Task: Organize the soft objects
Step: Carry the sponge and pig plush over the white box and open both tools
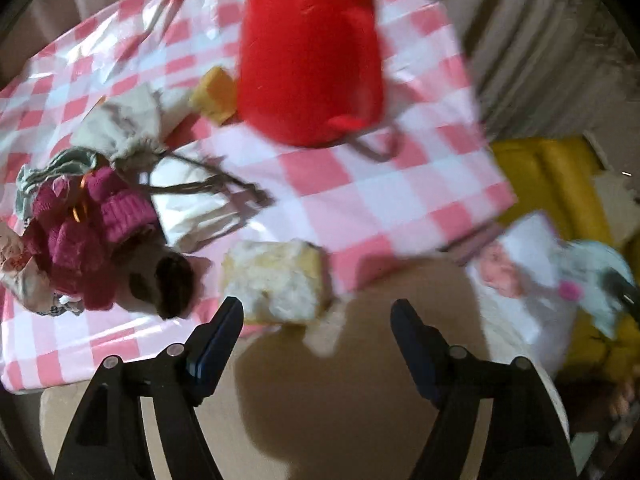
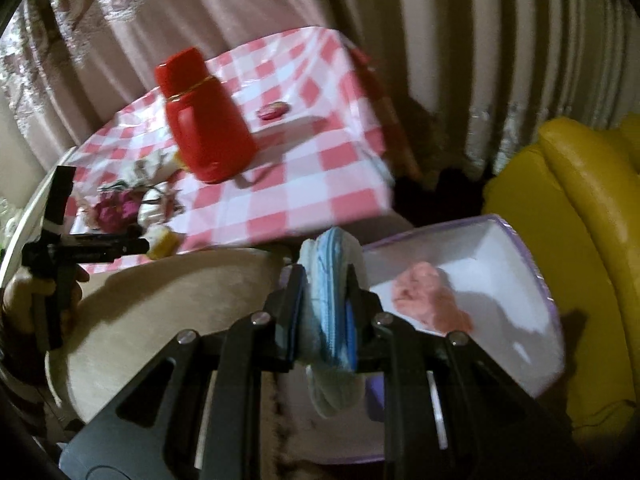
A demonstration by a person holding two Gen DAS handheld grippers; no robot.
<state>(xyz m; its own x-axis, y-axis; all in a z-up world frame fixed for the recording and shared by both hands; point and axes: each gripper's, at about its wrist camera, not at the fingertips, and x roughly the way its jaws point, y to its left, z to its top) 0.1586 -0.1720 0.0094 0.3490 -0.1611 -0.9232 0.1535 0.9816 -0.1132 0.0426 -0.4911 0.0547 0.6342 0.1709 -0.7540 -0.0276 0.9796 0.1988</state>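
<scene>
The tall red plastic flask (image 1: 310, 52) stands mid-desk, blocking the far side. Right of it the pink-and-white checked desk (image 1: 400, 196) lies bare. The knitted magenta bundle (image 1: 88, 232), drawstring pouch (image 1: 120, 128) and pale sponge (image 1: 278, 280) crowd the left and the near edge.

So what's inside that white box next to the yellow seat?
One crumpled pink soft thing lies on the floor of the white box; the rest that shows is bare. The right gripper, shut on a blue-and-white cloth, hides the box's near corner.
</scene>
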